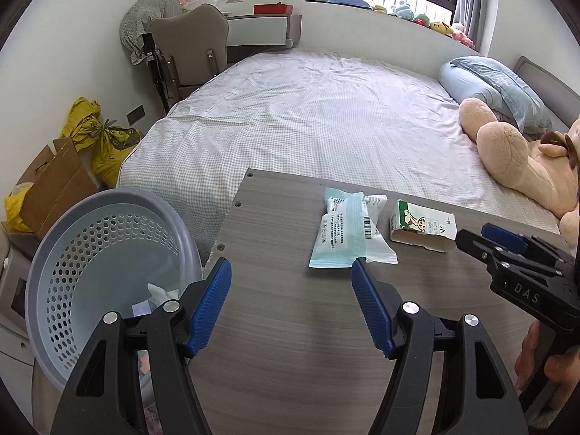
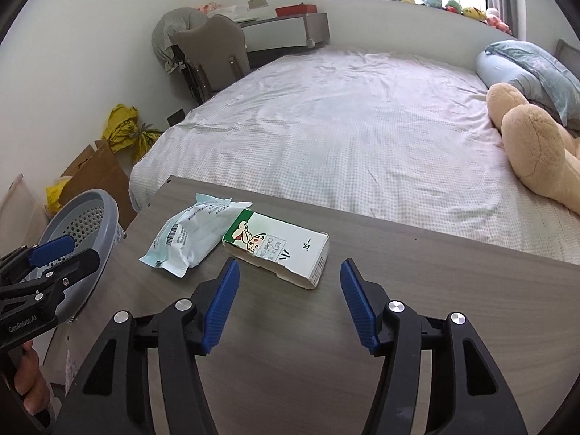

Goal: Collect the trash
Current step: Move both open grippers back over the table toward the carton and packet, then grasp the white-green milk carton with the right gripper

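left gripper [image 1: 291, 262]: jaws wide apart, nothing btwn pads, tilted fwd & down; blue ribbed pads [image 1: 212, 304] face each other.
right gripper [image 2: 289, 262]: jaws apart, nothing btwn pads, tilted fwd & down; pads [image 2: 357, 302] angled out toward tips.
right gripper in left view [image 1: 507, 244]: comes in from right edge, seen side-on, one blue pad showing on top.
left gripper in right view [image 2: 54, 250]: comes in from left edge, side-on, blue pad on top.
right hand [image 1: 536, 362]: fingers wrapped round handle, low at right edge.
left hand [image 2: 30, 384]: fingers round handle, low at left edge.
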